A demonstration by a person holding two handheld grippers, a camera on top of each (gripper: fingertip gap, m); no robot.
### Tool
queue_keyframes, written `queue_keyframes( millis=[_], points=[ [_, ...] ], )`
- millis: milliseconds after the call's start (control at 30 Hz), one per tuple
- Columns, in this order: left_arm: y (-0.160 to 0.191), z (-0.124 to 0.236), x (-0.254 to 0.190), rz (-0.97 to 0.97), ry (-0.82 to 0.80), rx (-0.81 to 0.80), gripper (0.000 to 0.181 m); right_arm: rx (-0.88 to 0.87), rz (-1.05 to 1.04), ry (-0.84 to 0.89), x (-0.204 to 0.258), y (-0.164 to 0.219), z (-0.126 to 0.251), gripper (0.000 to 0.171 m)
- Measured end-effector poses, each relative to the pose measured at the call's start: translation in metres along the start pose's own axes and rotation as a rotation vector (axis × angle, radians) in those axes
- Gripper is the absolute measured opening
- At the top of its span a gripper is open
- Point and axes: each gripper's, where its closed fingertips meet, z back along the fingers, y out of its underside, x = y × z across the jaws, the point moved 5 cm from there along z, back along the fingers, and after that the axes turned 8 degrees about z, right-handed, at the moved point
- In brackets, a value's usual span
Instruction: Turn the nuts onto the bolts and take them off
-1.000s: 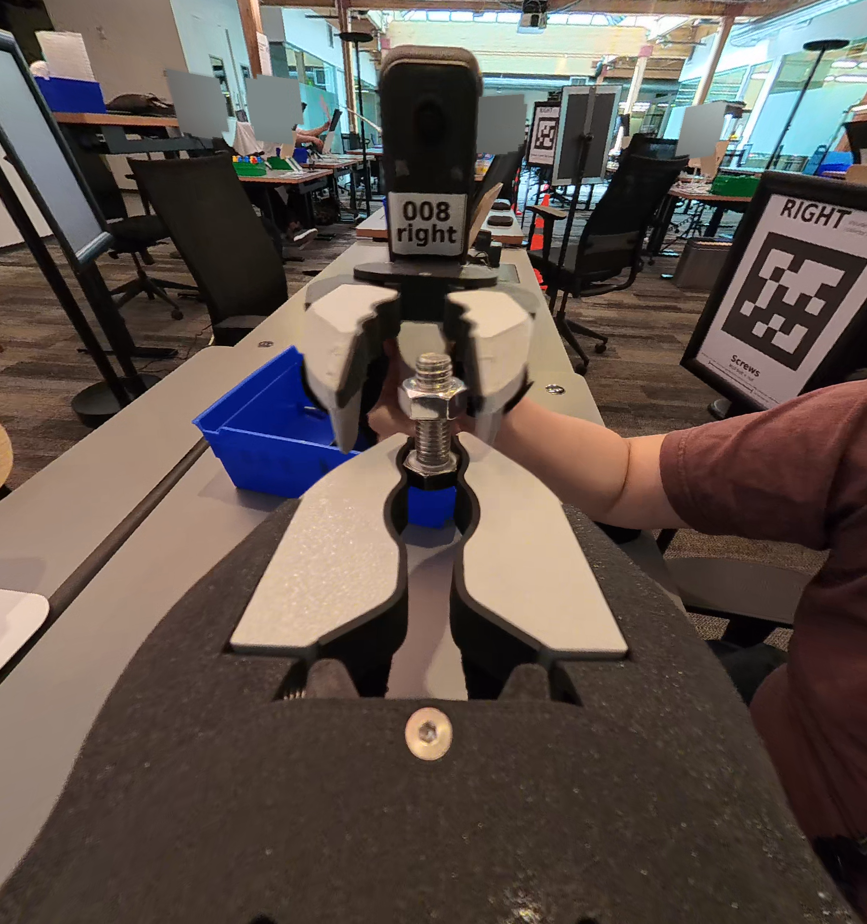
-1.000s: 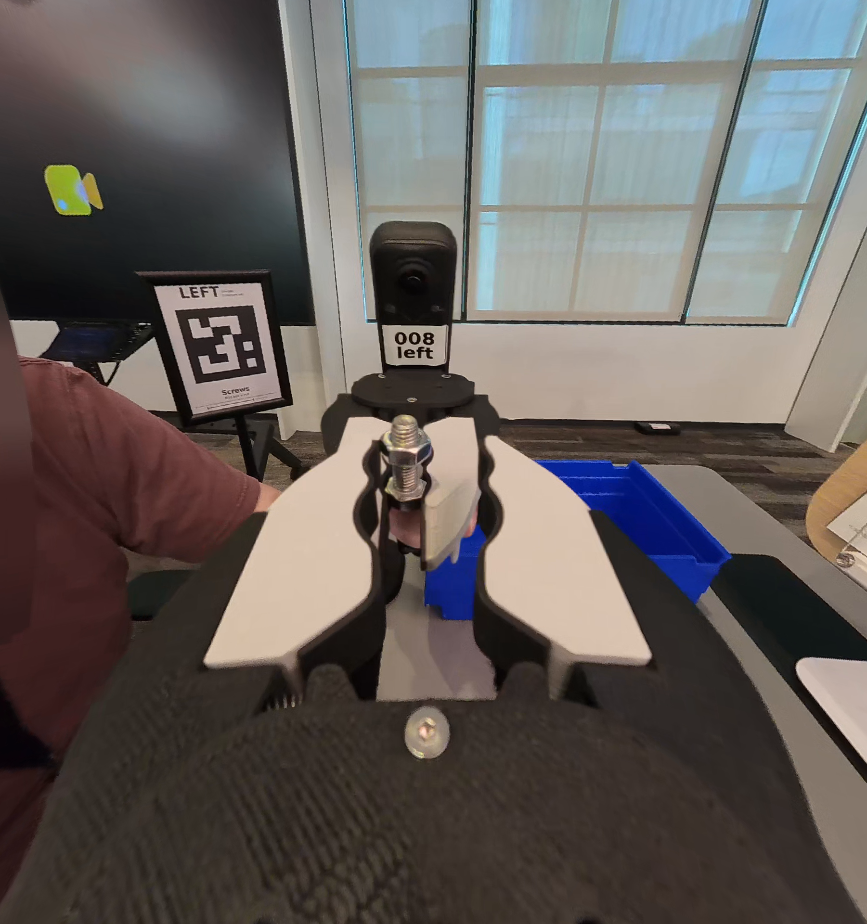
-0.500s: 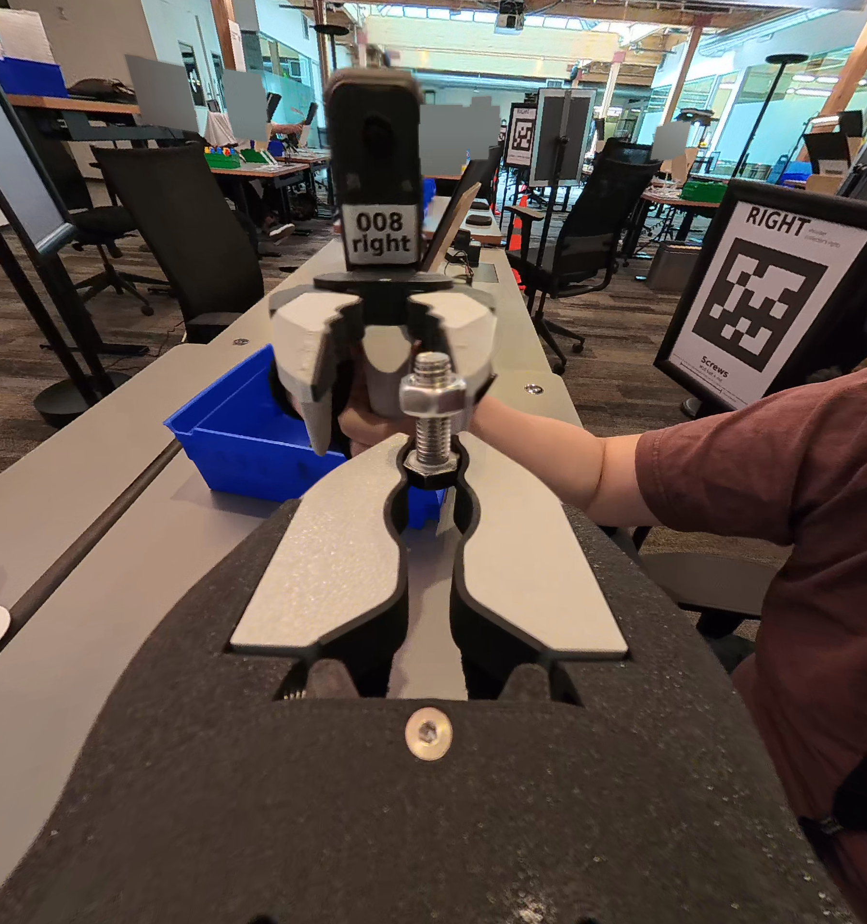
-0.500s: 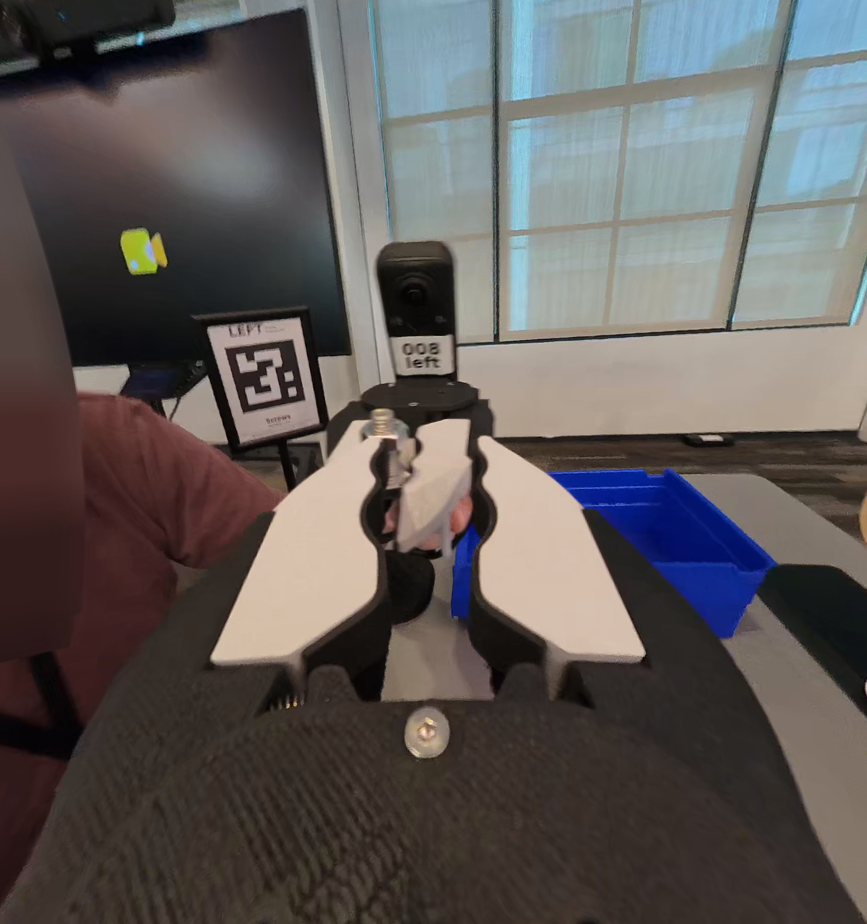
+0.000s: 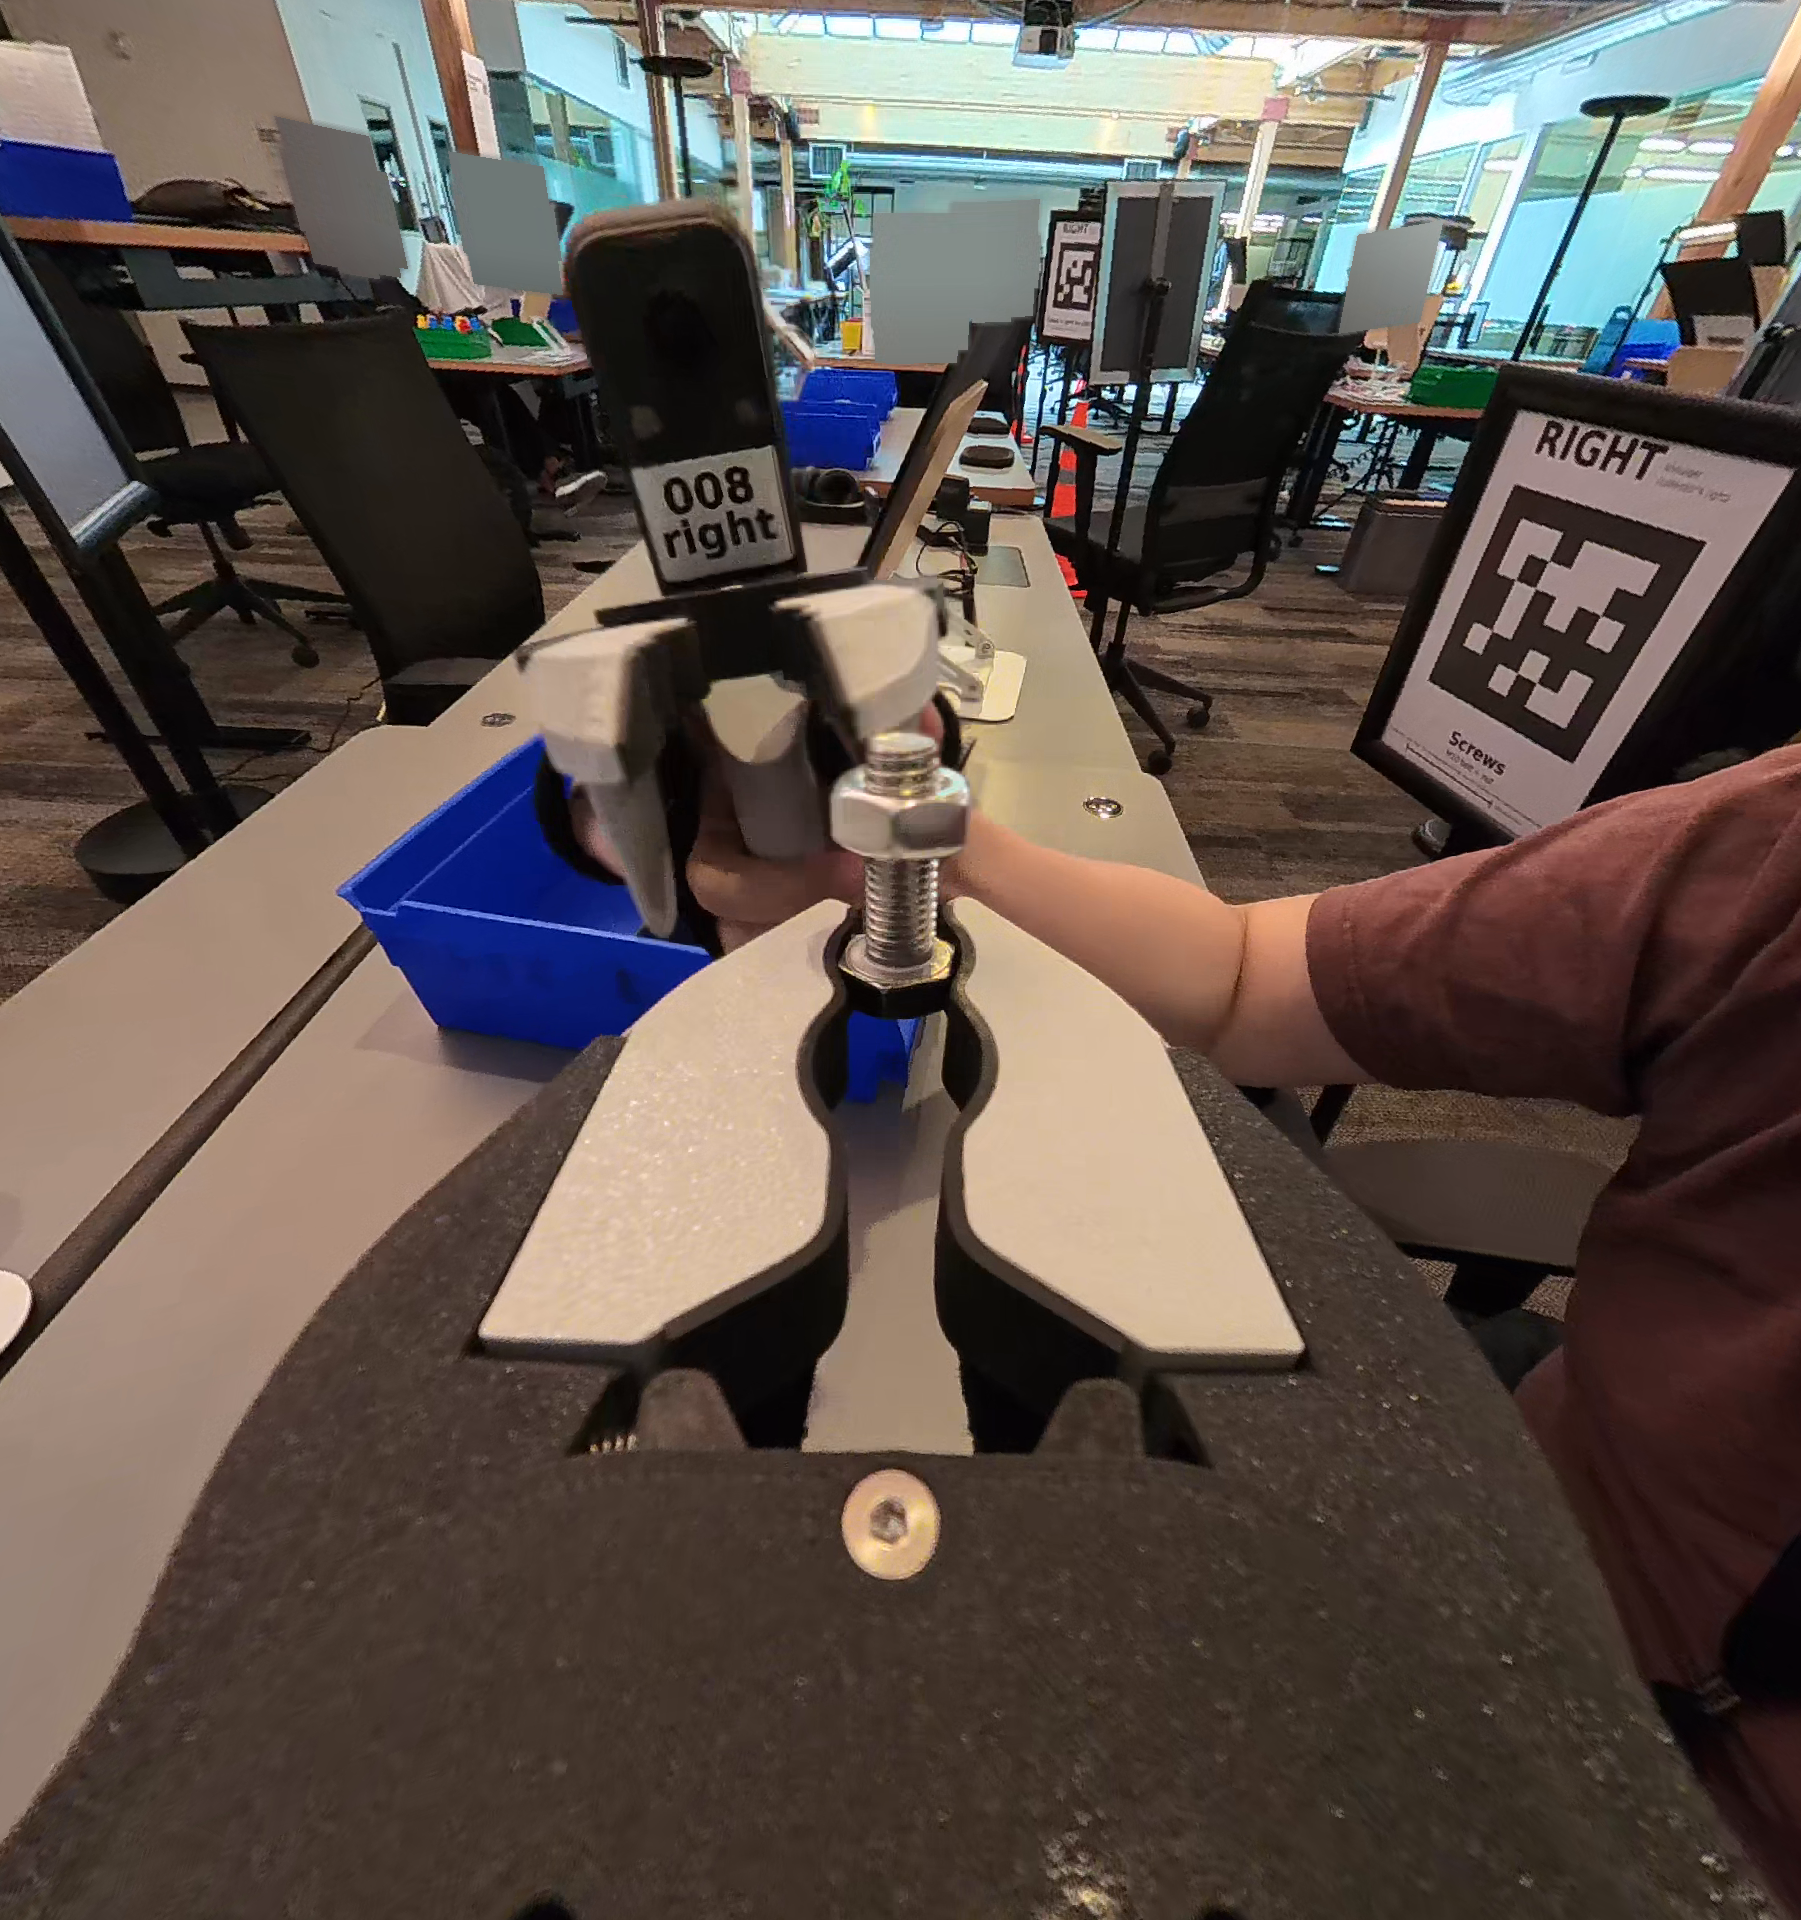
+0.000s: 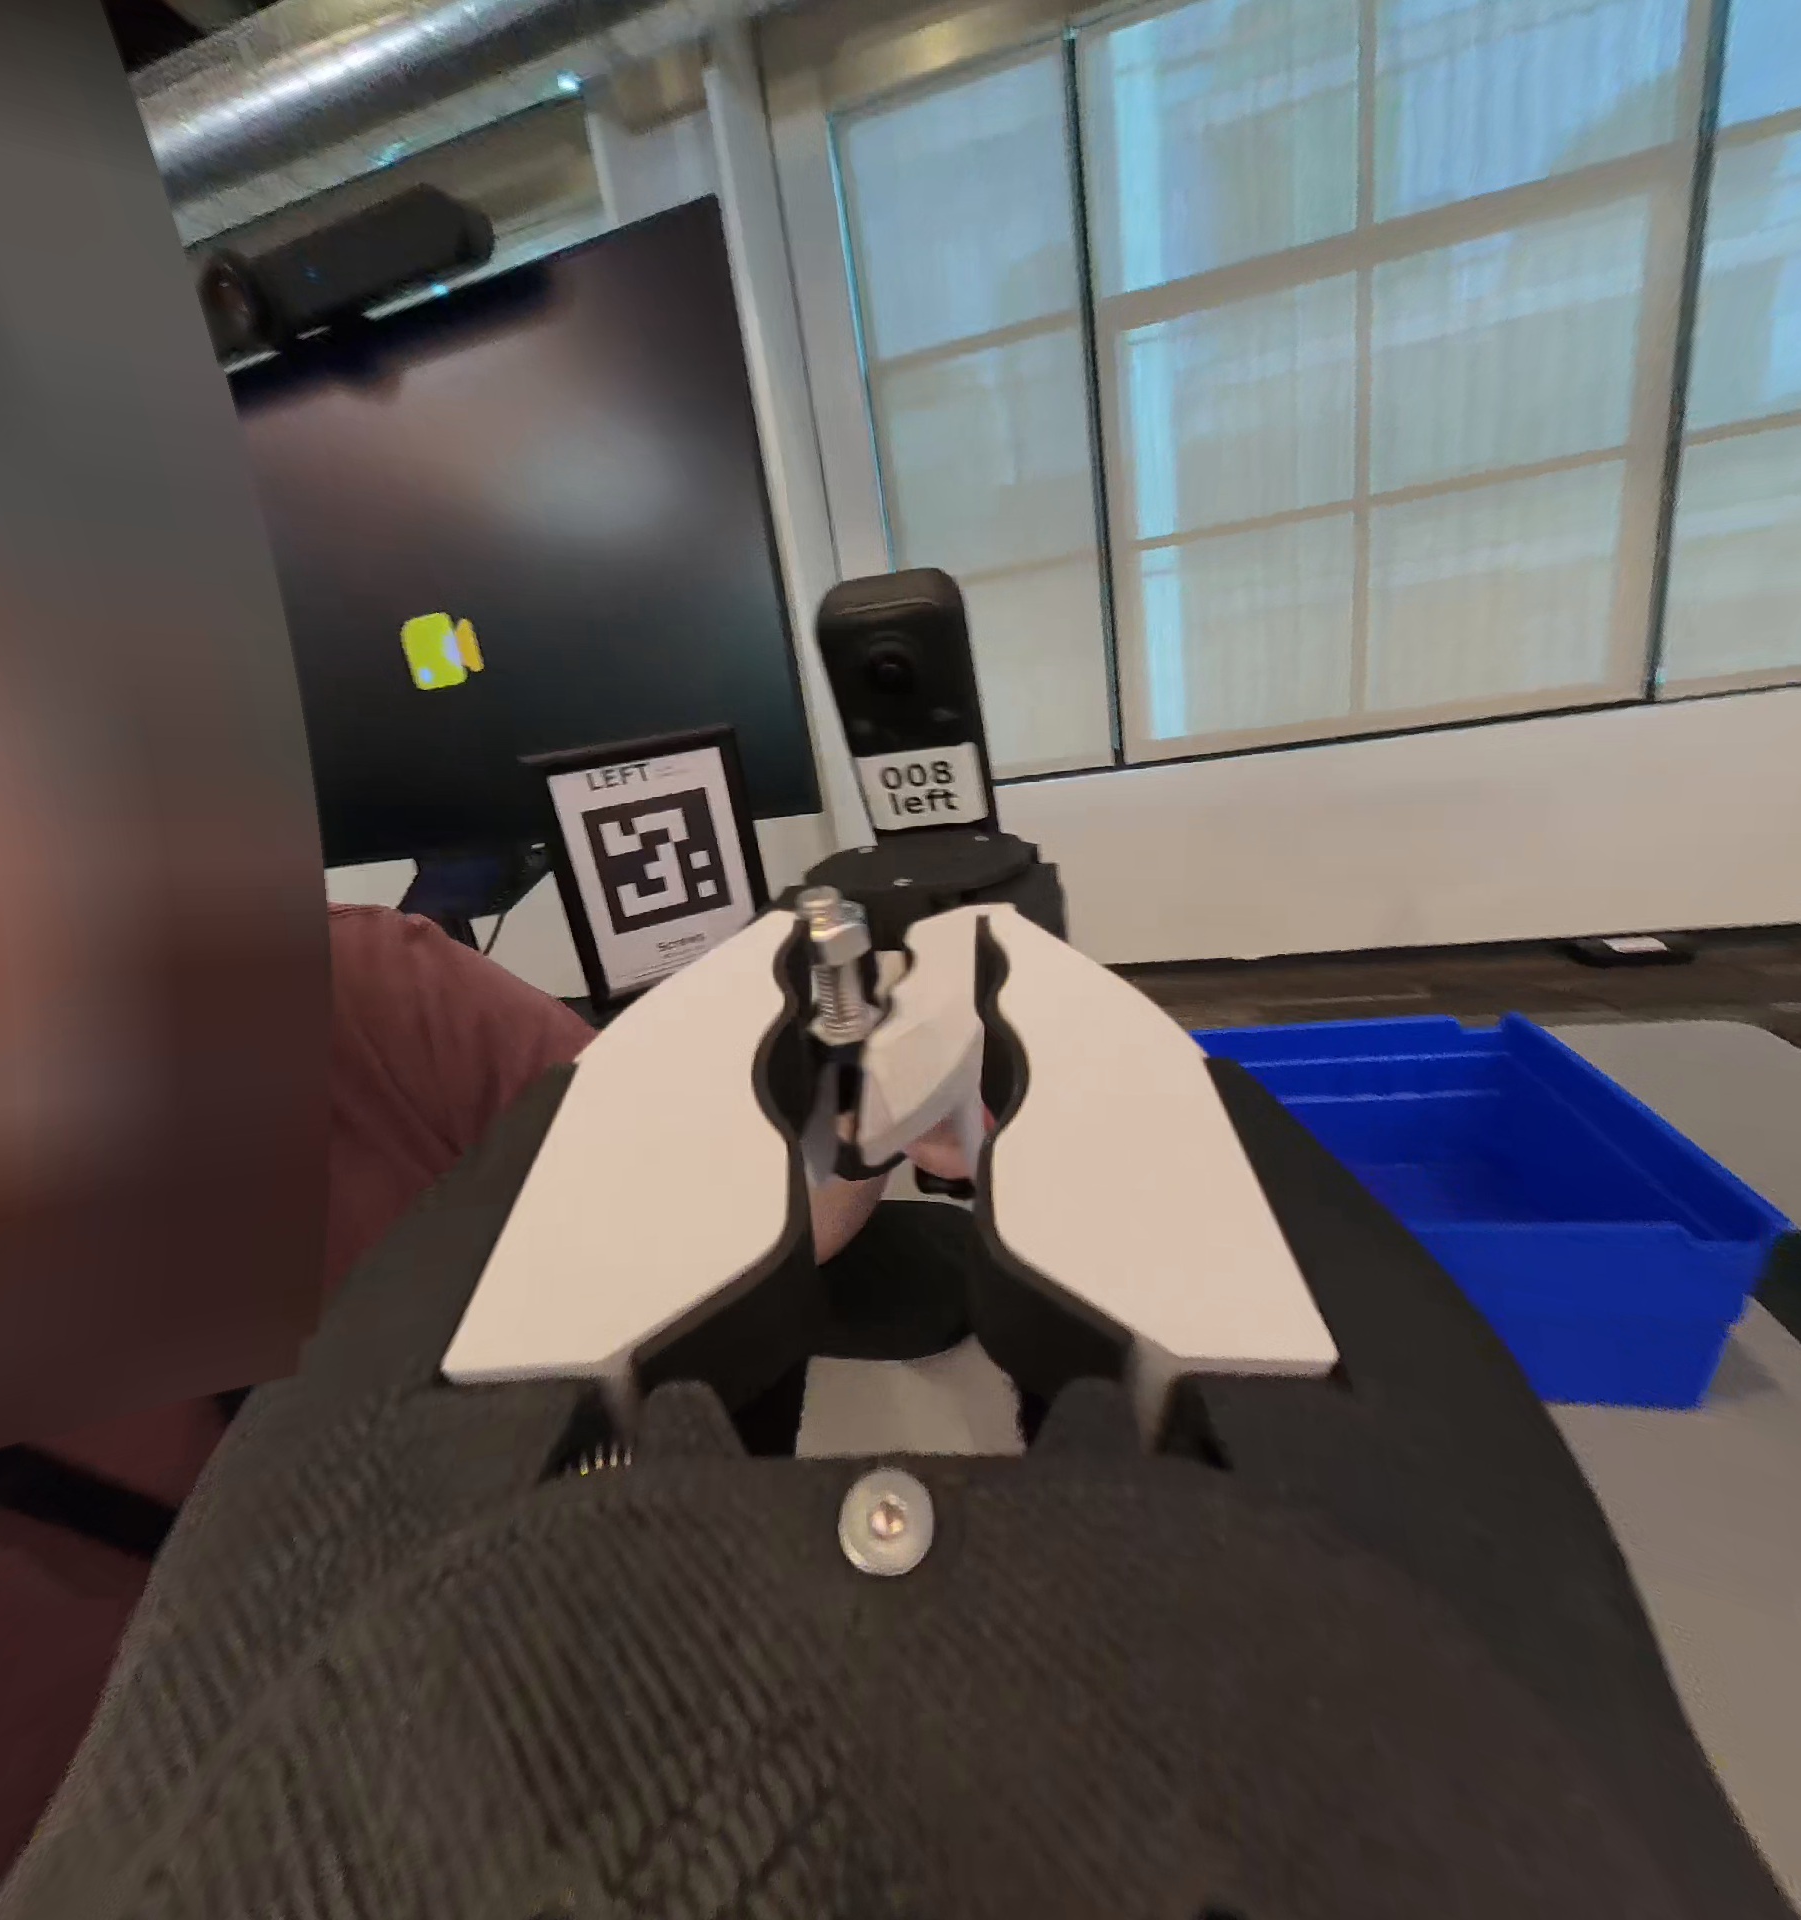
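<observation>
Blue bin (image 5: 522,935) sits left on the counter (image 5: 200,1039); right gripper (image 5: 730,769), fingers apart, hangs just left of the nut (image 5: 901,812). Left gripper (image 5: 891,987) clamps the upright bolt (image 5: 901,914). Best: square up on the nut's flats, squeeze, twist.

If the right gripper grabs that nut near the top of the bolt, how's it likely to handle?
The nut looks like bare shiny metal, so probably rigid and somewhat slick against the pads. Its hex flats should give two parallel faces to pinch. It sits on the threads of the bolt, clamped upright in the left gripper, so it would likely spin rather than slide.
</observation>
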Motion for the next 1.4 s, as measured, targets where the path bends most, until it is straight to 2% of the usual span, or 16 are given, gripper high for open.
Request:
queue_keyframes(
  millis=[167,233,267,333,567,667,700,767,867,967,1167,1333,1400],
  points=[
    [0.002,-0.001,0.004,0.016,-0.002,0.004,0.013,0.095,0.104,-0.016,0.018,0.007,-0.021,0.039],
    [0.002,-0.002,0.002,0.016,0.010,0.006,0.013,0.107,0.105,0.020,0.012,0.009,-0.018,0.036],
    [0.002,-0.002,0.001,0.015,0.014,0.004,0.013,0.102,0.091,0.027,0.008,0.009,-0.014,0.042],
    [0.002,-0.002,0.001,0.007,-0.004,0.005,0.013,0.072,0.023,0.031,-0.002,0.008,-0.003,0.034],
    [0.002,-0.003,0.000,0.012,0.015,0.012,0.013,0.130,0.110,-0.020,0.020,0.009,-0.023,0.038],
    [0.001,-0.003,-0.005,0.010,0.034,0.006,0.013,0.107,0.047,-0.020,0.010,0.010,-0.013,0.040],
    [0.000,-0.002,-0.005,0.012,0.033,0.003,0.013,0.086,0.012,-0.012,0.004,0.010,-0.008,0.035],
    [-0.001,0.000,-0.006,0.008,0.035,0.001,0.013,0.063,-0.016,-0.026,0.003,0.007,-0.004,0.035],
    [0.000,0.000,-0.004,0.008,0.028,0.006,0.013,0.104,0.055,-0.080,0.020,0.008,-0.016,0.038],
    [0.001,-0.002,-0.003,0.019,0.034,0.009,0.013,0.109,0.083,-0.036,0.023,0.007,-0.024,0.038],
    [-0.002,0.002,-0.006,0.017,0.035,-0.004,0.013,0.019,-0.052,-0.008,-0.001,0.001,0.002,0.033],
    [-0.001,0.000,-0.005,0.014,0.032,0.005,0.013,0.111,0.053,-0.059,0.022,0.006,-0.019,0.039],
    [0.001,-0.002,-0.005,0.016,0.037,0.014,0.013,0.109,0.072,-0.041,0.022,0.006,-0.022,0.036]
  ],
)
